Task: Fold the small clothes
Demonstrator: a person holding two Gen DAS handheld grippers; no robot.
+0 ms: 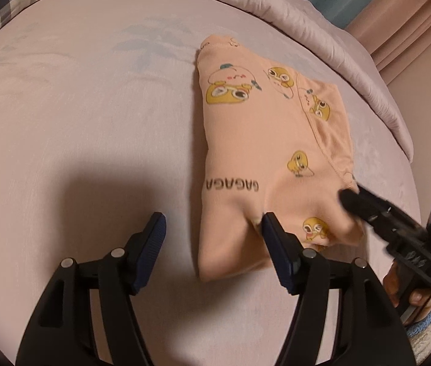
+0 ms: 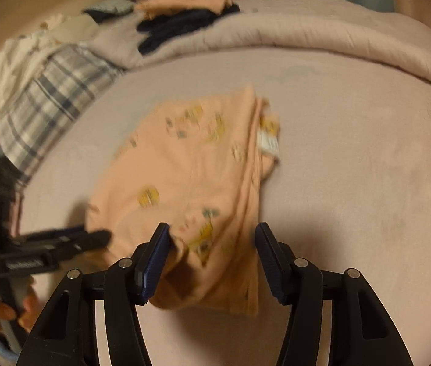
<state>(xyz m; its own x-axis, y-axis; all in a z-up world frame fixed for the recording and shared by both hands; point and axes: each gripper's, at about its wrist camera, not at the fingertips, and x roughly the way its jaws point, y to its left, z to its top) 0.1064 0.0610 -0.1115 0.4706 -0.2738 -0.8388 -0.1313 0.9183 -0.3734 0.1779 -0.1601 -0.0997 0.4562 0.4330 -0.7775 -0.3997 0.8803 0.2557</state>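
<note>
On the left, the bed sheet (image 1: 63, 106) lies bare and flat, which makes it a fit surface for pressing folds. The left gripper (image 1: 212, 235) is held low over it, angled downward, with its jaws parted fairly wide. Its left finger (image 1: 151, 238) stands over bare sheet, while its right finger (image 1: 276, 244) sits at the near edge of the peach garment (image 1: 261, 140). Nothing is seen clamped between the two pads; only a corner of the cloth lies in the gap.

The garment, printed with yellow cartoon figures, rests on the sheet right of centre, already doubled into a compact, roughly rectangular bundle. It is judged that a fold is laid down here and the cloth is let go so that it keeps its shape.

Further right, the right gripper (image 1: 349, 198) is reached in from the side, its tip at the garment's near right corner. In its own view the right gripper (image 2: 212, 262) is seen with jaws apart and the folded edge (image 2: 215, 274) lying between them, though blur leaves it unclear whether the left pad touches the cloth. No pinch is seen.

A rolled quilt (image 1: 322, 30) borders the far side, and unfolded clothes (image 2: 185, 9) are heaped on it, presumably awaiting their turn.
</note>
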